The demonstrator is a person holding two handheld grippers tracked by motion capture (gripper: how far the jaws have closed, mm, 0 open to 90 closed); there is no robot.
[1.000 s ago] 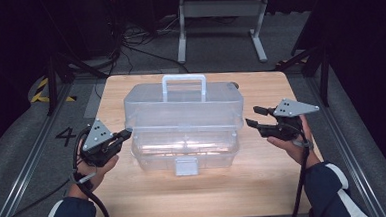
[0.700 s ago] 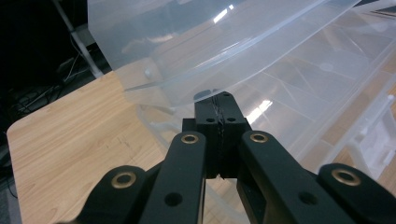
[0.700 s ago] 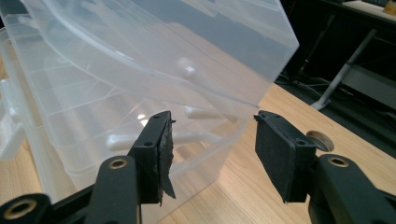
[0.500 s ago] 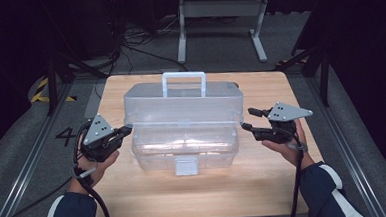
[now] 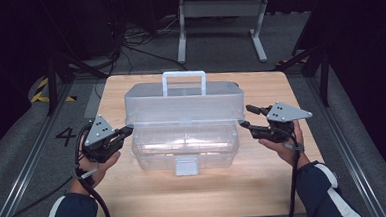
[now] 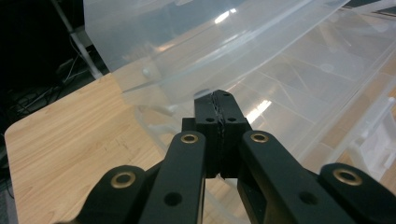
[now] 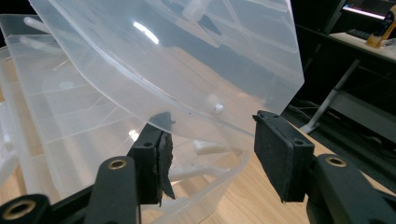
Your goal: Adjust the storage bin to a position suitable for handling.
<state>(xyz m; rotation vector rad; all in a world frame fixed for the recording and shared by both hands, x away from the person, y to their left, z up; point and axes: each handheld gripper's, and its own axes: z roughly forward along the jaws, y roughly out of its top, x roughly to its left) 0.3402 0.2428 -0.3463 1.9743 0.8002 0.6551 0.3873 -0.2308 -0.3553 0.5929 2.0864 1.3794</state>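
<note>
The one piece of writing that can be read is a dark numeral "4" (image 5: 65,136) on the grey floor, out beyond the left tool (image 5: 127,129) and off the tabletop's edge. The clear plastic storage box (image 5: 185,149) sits on the middle of the tabletop (image 5: 280,184), between the two tools: a translucent, rectangular tub with rounded corners, a frosted square latch (image 5: 186,165) on its near wall and moulded divider ribs showing through its floor in the gripper views. Its hinged lid (image 5: 183,103), of the same glossy, milky plastic, stands partly raised, with a squared loop handle (image 5: 183,83) rising from its far edge. The left tool (image 6: 219,119), matt black with brass-coloured pivot pins, has its jaws pressed together, rubbery pads meeting; its tip lies at the lid's left end, just under the lifted rim, and whether any plastic is pinched between the pads cannot be told. The right tool (image 5: 249,117) stands with its jaws apart; in the right gripper view the lid's thin lower rim (image 7: 201,119) runs across the gap between them, one ragged-edged foam pad (image 7: 163,161) just beneath it and the other pad (image 7: 275,156) clear of it. A grey three-cornered plate (image 5: 287,112) tops the right tool. The tabletop is pale wood with a fine straight grain and rounded corners.
</note>
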